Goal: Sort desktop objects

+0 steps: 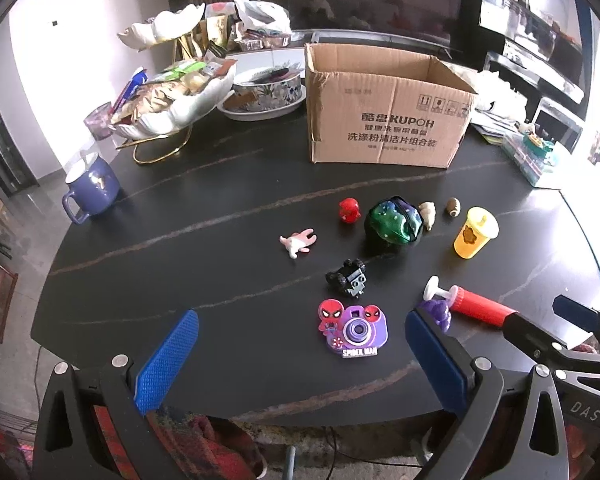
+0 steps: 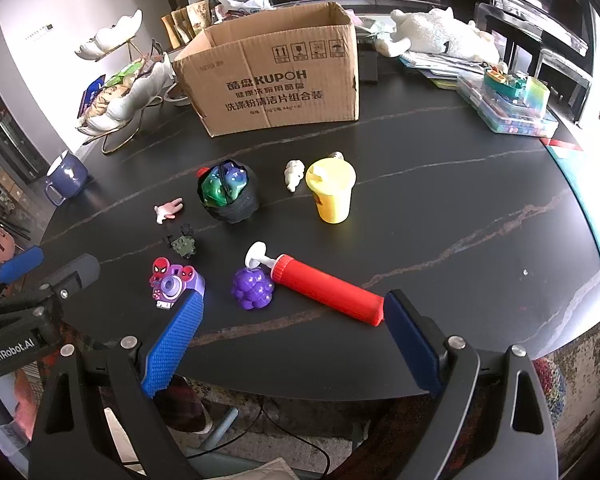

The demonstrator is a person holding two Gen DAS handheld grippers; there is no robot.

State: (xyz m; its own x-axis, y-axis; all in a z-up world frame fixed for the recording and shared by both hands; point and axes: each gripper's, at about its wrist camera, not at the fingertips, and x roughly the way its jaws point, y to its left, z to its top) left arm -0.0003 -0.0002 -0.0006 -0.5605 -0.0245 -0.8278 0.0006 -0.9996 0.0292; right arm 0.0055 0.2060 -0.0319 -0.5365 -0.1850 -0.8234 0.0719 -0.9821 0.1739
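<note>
Black stone bench [image 1: 180, 280] carries ten loose toys spread mid-frame, among them one red pump [image 2: 326, 290], one yellow cup [image 2: 332, 192] and one purple camera [image 1: 354, 330], before one open cardboard box [image 1: 384, 120] at upper centre, seemingly their bin; both grippers [image 1: 302, 350] [image 2: 290, 338] hover low, fingers spread, holding nothing

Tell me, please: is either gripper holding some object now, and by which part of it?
Nothing is held. The left gripper and the right gripper are both open, above the near edge of the table.
</note>
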